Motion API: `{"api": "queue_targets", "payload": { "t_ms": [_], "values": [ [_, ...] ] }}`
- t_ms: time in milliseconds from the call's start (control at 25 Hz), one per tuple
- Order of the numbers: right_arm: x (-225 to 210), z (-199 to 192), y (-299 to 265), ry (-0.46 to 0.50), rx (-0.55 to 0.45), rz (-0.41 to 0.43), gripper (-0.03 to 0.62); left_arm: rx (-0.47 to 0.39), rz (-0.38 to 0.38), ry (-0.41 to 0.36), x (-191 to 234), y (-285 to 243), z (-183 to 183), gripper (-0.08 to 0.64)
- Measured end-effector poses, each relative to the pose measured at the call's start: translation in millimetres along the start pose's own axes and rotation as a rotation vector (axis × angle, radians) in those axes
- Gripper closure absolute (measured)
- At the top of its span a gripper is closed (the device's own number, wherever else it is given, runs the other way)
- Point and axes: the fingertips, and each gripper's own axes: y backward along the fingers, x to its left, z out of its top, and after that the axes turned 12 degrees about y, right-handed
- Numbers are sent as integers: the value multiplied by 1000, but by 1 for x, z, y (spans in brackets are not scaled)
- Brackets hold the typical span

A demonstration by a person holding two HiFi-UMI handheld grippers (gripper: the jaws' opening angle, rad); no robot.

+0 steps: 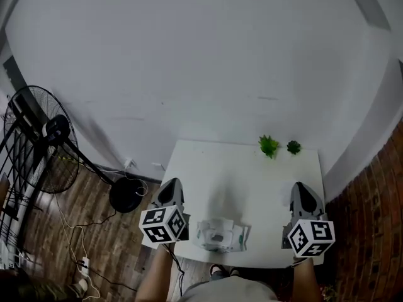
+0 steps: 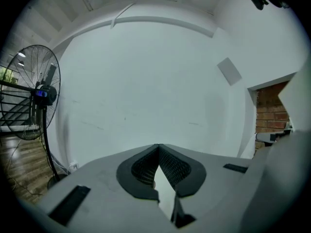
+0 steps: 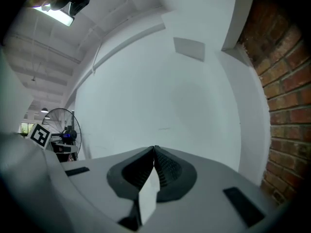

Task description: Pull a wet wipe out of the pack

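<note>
We hold both grippers level, facing the white wall [image 2: 146, 81]. The left gripper [image 1: 170, 187] has its dark ribbed fingers [image 2: 171, 165] closed tip to tip on nothing. The right gripper [image 1: 301, 190] has its fingers [image 3: 167, 169] closed and empty too. The pale soft wet-wipe pack [image 1: 220, 235] lies at the near edge of the white rectangular surface [image 1: 252, 168], between the two grippers and touched by neither.

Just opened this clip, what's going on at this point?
A person holds a gripper in each hand at the near edge of a white table. The left gripper and right gripper are both shut and empty, aimed at the white wall. The white plastic wet wipe pack lies between them, touched by neither; pulling has not begun.
</note>
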Motion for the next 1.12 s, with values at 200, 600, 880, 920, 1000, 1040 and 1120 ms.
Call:
{"api": "queue_targets", "payload": {
  "t_ms": [200, 600, 880, 920, 1000, 1040, 1120],
  "values": [
    [-8, -7, 6, -25, 1, -33, 588, -2, -17, -16, -7, 0, 0, 560],
    [-5, -9, 10, -12, 43, -11, 590, 11, -13, 6, -2, 3, -9, 560],
    [-6, -10, 11, -26, 43, -31, 590, 11, -5, 17, 3, 8, -11, 560],
    [-6, -10, 10, -22, 43, -32, 589, 12, -5, 17, 3, 8, -11, 560],
    [-5, -9, 10, -19, 41, -32, 589, 12, -3, 16, 4, 9, -11, 560],
    [-5, -8, 11, -20, 40, -32, 589, 12, -2, 16, 5, 10, -11, 560],
    [-4, -8, 11, -22, 39, -31, 589, 11, 0, 15, 6, 11, -10, 560]
  ]
}}
